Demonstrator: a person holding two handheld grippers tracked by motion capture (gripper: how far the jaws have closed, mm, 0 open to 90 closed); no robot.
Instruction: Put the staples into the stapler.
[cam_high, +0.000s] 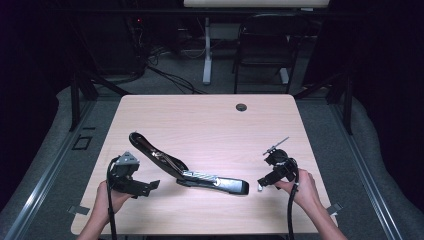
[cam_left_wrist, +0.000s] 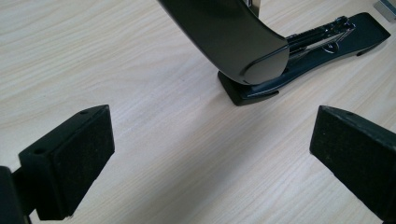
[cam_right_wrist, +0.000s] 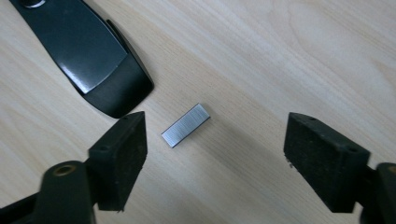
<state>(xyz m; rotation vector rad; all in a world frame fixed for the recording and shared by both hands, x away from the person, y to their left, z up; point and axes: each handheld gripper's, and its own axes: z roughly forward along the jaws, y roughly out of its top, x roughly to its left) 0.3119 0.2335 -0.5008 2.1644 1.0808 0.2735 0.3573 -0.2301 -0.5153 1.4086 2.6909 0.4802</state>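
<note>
The right gripper (cam_right_wrist: 212, 161) is hovering with jaws apart around the strip of staples (cam_right_wrist: 186, 125) lying on the table (cam_high: 200, 120) beside the opened stapler (cam_high: 190, 172), ready for loading, while the left gripper (cam_left_wrist: 205, 158) is waiting, jaws wide and empty.

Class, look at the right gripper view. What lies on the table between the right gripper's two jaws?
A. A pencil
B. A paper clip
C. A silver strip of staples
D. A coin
C: a small silver strip of staples lies flat on the table between the open jaws of the right gripper, apart from both pads and beside the black stapler.
</note>
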